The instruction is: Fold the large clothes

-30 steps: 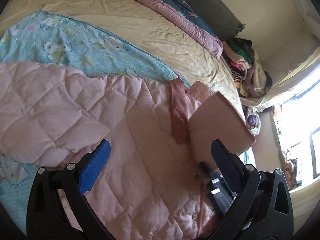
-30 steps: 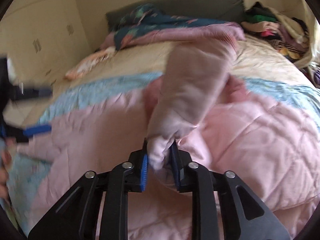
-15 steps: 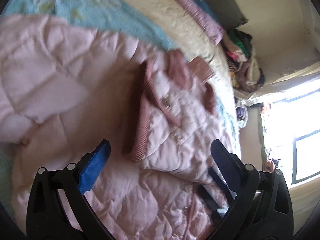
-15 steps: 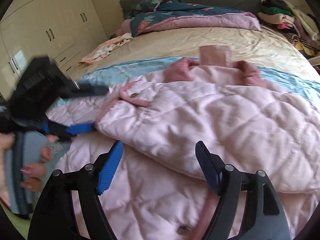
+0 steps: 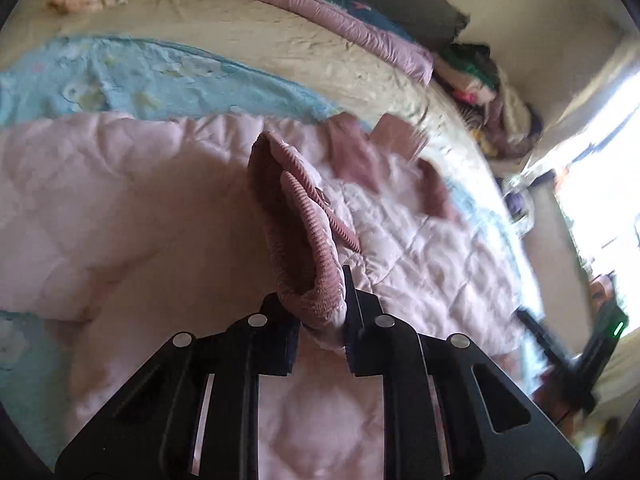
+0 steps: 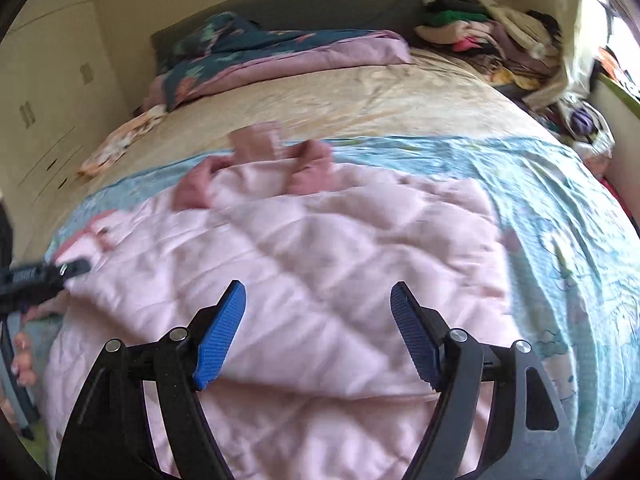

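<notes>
Pinching the pink jacket's ribbed cuff (image 5: 310, 276), left gripper (image 5: 320, 320) clamped.

Your pink quilted jacket (image 5: 404, 240) is soft, matt padded cloth; its cuff (image 5: 308, 248) is ribbed corduroy-like fabric. The right gripper (image 6: 318, 330) is matt black plastic with ridged blue pads (image 6: 220, 336).

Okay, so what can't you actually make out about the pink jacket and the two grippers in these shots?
- Left wrist view: the left gripper is shut on the ribbed cuff; the cloth hides its fingers' pads.
- Left wrist view: the right gripper is a dark smear, blurred at the right edge.
- Right wrist view: the pink jacket is blurred, and its near hem lies behind the open right gripper.
</notes>
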Demonstrator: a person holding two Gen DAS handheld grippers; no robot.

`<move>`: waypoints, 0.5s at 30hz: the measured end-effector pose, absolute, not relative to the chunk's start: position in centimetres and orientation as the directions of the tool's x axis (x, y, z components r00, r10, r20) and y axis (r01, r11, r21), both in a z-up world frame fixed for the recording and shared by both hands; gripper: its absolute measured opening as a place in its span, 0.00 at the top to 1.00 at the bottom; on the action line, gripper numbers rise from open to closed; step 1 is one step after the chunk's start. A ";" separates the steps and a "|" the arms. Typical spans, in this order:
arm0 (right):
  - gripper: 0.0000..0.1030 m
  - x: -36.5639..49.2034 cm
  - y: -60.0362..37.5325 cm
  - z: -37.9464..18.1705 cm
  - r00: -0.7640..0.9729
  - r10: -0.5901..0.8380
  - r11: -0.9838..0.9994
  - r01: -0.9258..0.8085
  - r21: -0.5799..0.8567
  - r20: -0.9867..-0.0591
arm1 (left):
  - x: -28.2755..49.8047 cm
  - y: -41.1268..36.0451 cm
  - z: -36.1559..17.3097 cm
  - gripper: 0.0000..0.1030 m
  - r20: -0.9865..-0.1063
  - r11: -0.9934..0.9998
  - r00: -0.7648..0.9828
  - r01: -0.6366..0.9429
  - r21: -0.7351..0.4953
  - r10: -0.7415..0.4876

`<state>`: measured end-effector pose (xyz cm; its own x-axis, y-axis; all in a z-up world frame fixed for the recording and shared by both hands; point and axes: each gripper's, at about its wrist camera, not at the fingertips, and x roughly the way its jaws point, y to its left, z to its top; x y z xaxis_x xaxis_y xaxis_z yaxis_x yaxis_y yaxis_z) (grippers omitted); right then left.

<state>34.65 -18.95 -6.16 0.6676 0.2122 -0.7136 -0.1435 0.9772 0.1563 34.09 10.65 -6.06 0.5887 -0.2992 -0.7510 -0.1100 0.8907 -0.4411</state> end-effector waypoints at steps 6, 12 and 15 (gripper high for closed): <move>0.28 35.0 -20.2 -6.7 0.665 0.220 0.974 -0.110 0.198 -0.714 | 34.0 10.2 -9.3 0.84 -0.815 0.928 0.529 -0.125 -0.351 -0.237; 0.28 36.8 -21.0 -9.5 0.584 0.170 0.985 -0.072 0.158 -0.794 | 33.9 9.8 -9.3 0.76 -0.828 0.953 0.528 -0.107 -0.283 -0.187; 0.28 37.6 -21.5 -12.2 0.554 0.158 0.986 -0.050 0.157 -0.818 | 34.0 9.7 -9.5 0.67 -0.831 0.952 0.522 -0.107 -0.286 -0.191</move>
